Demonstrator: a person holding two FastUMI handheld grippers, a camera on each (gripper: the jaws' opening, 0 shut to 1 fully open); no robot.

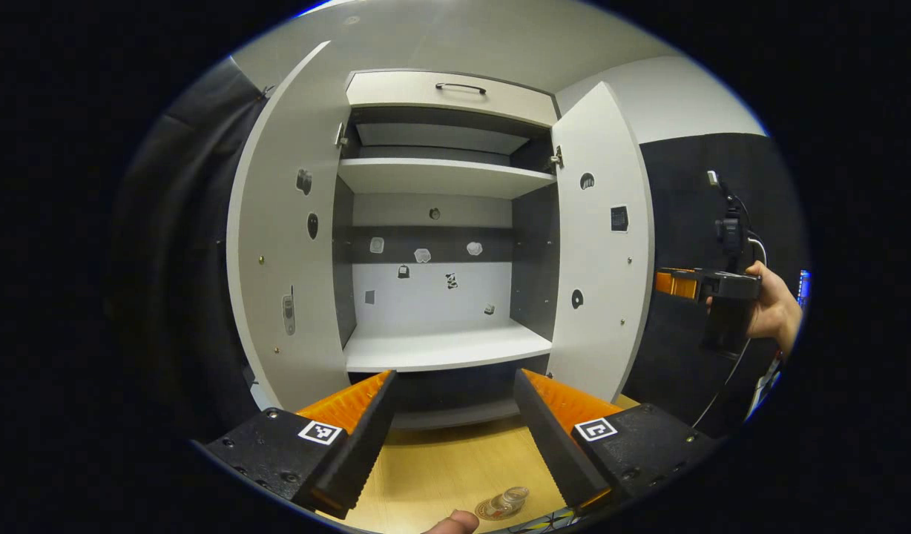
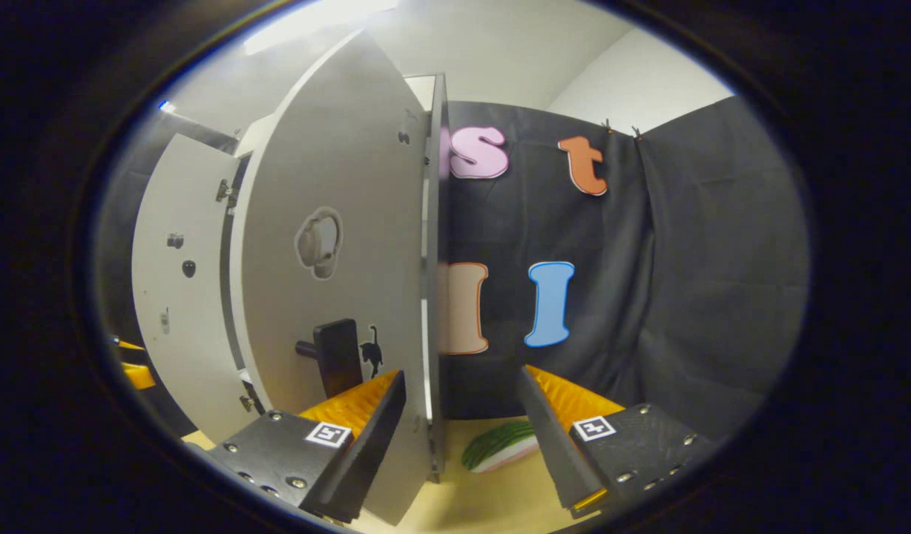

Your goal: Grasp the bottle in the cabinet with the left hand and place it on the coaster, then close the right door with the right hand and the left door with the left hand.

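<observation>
now right hand-held gripper [image 2: 459, 415] open, straddling right door [image 2: 337, 282] edge

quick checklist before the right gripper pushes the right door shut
1. Bottle out of the cabinet, on the coaster: ok.
2. Shelves bare of things that could block the doors: ok.
3. Right gripper open and holding nothing: ok.
4. Right door edge between its fingers, touching or not: cannot tell.
5. Left gripper open, back from the right door's swing: ok.
6. Left door wide open, waiting its turn: ok.
</observation>
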